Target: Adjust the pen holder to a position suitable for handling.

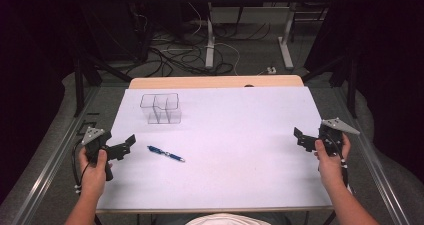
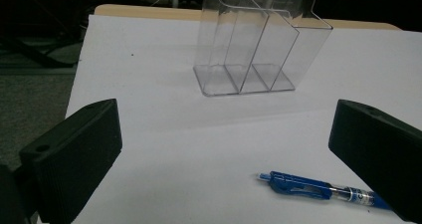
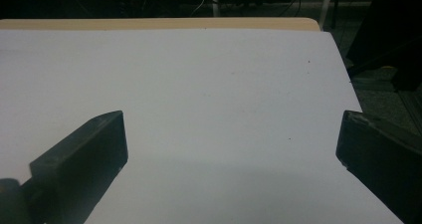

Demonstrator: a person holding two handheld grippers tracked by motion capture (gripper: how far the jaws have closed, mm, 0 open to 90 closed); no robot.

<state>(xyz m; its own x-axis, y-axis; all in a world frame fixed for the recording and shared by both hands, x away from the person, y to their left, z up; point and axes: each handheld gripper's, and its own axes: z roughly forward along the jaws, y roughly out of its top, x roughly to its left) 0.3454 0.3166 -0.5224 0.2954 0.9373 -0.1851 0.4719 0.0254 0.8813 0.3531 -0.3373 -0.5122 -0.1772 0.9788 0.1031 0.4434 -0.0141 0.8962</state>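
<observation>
A: The left gripper has its jaws wide and empty; the blue ballpoint pen lies on the white tabletop at its three o'clock.

B: The right gripper gapes too. The thin pen may roll or skid from the pads, or knock the clear plastic divided holder at twelve.

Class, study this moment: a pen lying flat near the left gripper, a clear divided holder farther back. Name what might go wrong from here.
1. The blue pen lies flat on the white table; the open left gripper might roll or push it away rather than catch it.
2. The clear holder looks light and has narrow compartments; a tilted pen could knock it or miss a slot.
</observation>
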